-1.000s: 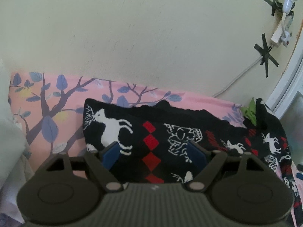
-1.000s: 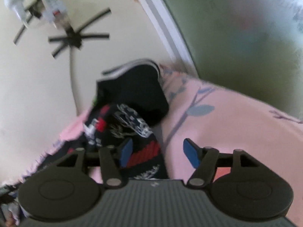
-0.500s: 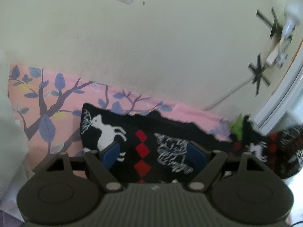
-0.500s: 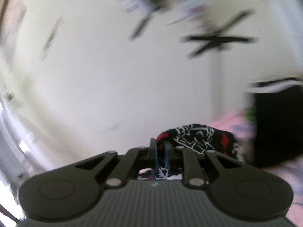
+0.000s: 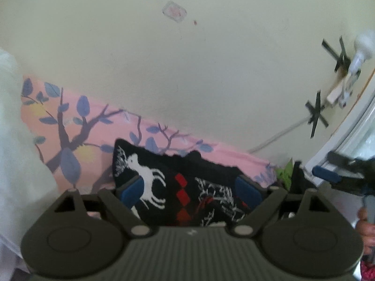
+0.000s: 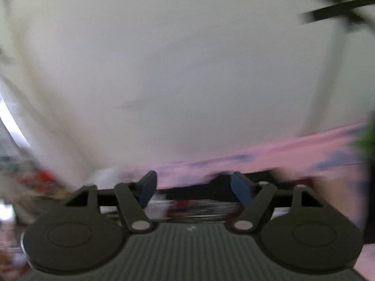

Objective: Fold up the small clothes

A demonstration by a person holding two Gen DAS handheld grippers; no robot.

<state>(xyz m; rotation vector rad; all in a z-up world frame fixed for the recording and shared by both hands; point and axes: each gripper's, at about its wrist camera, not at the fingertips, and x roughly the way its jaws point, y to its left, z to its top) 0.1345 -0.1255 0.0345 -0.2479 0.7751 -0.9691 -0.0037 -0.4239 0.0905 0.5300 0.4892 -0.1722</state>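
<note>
Left wrist view: the left gripper point(image 5: 191, 188) is hovering with its blue pads spread wide over the black patterned garment point(image 5: 178, 187), which is lying on the pink floral sheet point(image 5: 70, 128) just ahead of and below the fingers; no fabric is being pinched, the jaws having just been opening. To its far right, the right gripper point(image 5: 328, 175) is entering the picture, beside the window frame point(image 5: 339, 138). Right wrist view, heavily blurred: the right gripper's point(image 6: 193, 188) jaws are standing apart, having just been opening, empty, with the garment point(image 6: 199, 206) streaking below them and the cream wall point(image 6: 175, 70) ahead.
</note>
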